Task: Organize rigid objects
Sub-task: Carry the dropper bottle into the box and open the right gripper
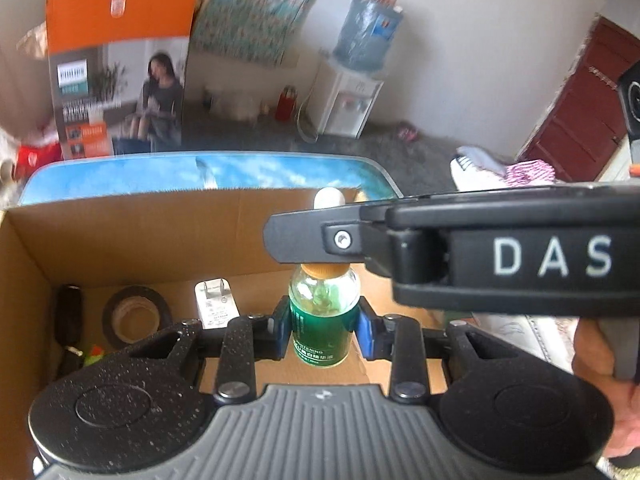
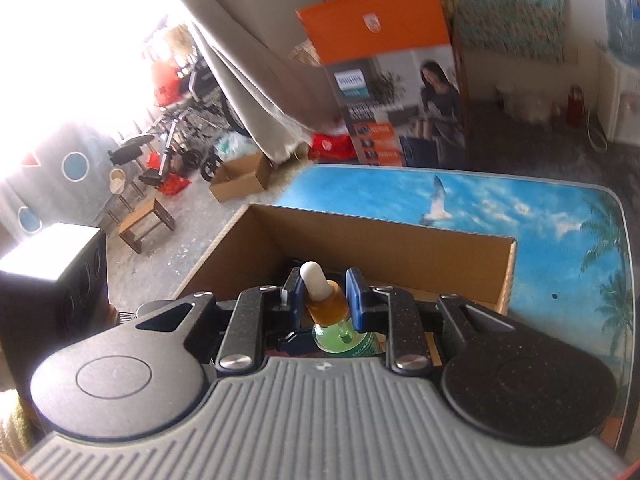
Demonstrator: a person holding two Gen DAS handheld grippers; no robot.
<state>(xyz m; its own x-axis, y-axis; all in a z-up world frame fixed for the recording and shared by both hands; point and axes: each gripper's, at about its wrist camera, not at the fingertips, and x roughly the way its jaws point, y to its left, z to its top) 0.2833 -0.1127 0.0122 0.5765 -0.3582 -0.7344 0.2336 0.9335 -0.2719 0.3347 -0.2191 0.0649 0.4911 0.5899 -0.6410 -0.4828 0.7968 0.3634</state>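
Sky-print bench point(image 2: 500, 208) carries box point(image 1: 120, 236); both tools grip one bottle point(image 1: 324, 320).
Left tool point(image 1: 324, 326) clamps body, right tool point(image 2: 325, 298) pinches cap point(image 2: 326, 304); keep upright, lower together.

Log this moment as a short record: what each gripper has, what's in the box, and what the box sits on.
left gripper: shut on the body of the small green glass dropper bottle
right gripper: shut on the bottle's amber collar, below the white rubber bulb
open brown cardboard box: holds a dark tape roll, a white plug charger, and a black item at its left wall
support: blue sky-print tabletop
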